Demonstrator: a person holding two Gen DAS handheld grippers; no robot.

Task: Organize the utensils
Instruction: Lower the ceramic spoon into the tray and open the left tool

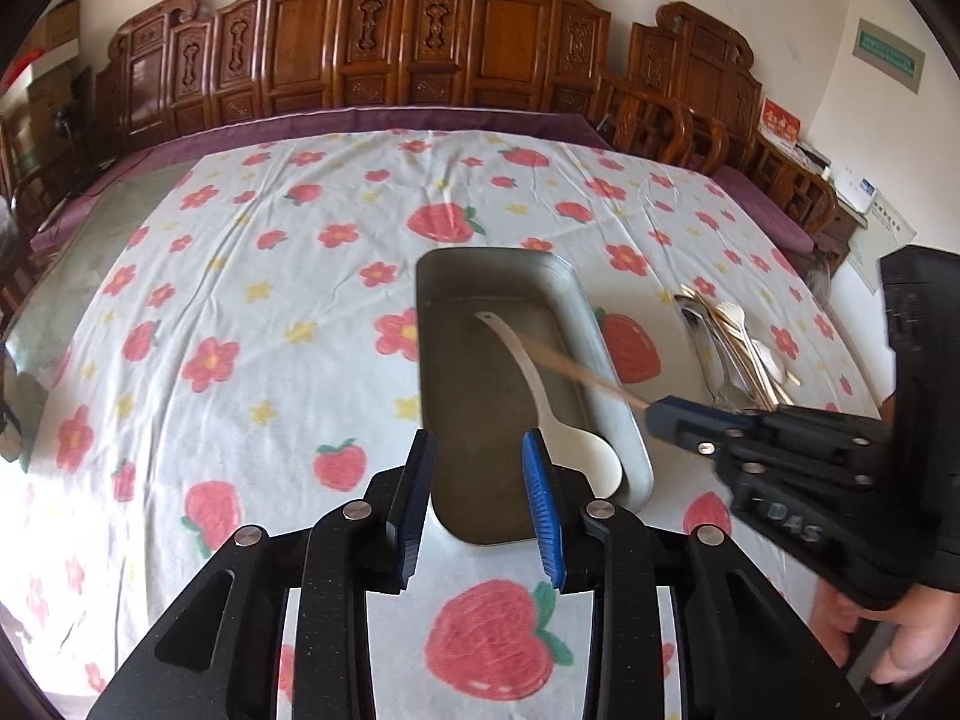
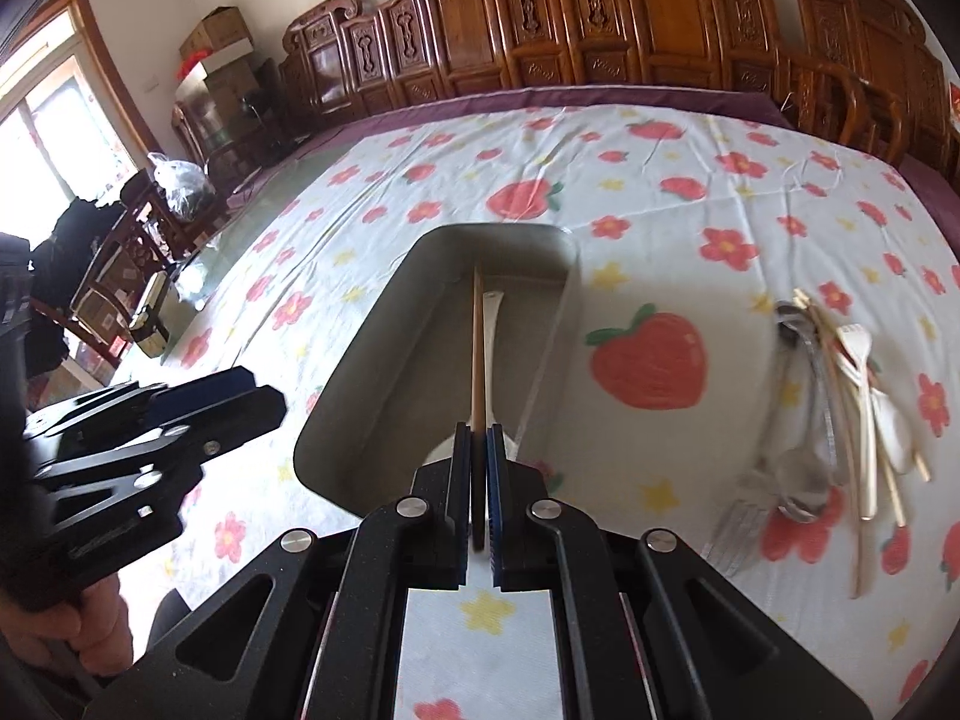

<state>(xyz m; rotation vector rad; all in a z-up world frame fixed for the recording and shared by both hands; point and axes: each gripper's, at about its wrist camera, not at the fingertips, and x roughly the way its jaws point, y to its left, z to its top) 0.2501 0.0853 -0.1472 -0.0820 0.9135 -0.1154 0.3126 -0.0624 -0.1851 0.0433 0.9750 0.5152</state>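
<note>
Two black two-finger grippers are seen above a table covered by a white cloth printed with red strawberries and flowers point(image 1: 288, 276). A rectangular grey metal tray point(image 1: 606, 360) is set on the cloth, closer to the near edge than to the far one. Inside the tray a white plastic spoon point(image 1: 540, 396) is laid lengthwise, its bowl at the near right corner of the tray and its handle reaching toward the far end.

The left gripper point(image 1: 480, 501) is held over the near end of the tray with its blue-padded fingers parted; nothing is seen between them, and the spoon bowl lies just beside the right finger.

The right gripper point(image 2: 478, 483) is closed on a thin brown wooden chopstick point(image 2: 477, 348), which is clamped at its near end. The chopstick is pointed out over the tray, above the spoon; whether its tip touches the tray floor cannot be told.

A loose heap of metal and pale plastic utensils point(image 2: 834, 414), with spoons, forks and more chopsticks, is left on the cloth to the right of the tray, toward the right edge of the table. Carved wooden chairs point(image 1: 420, 42) are lined along the far edge.
</note>
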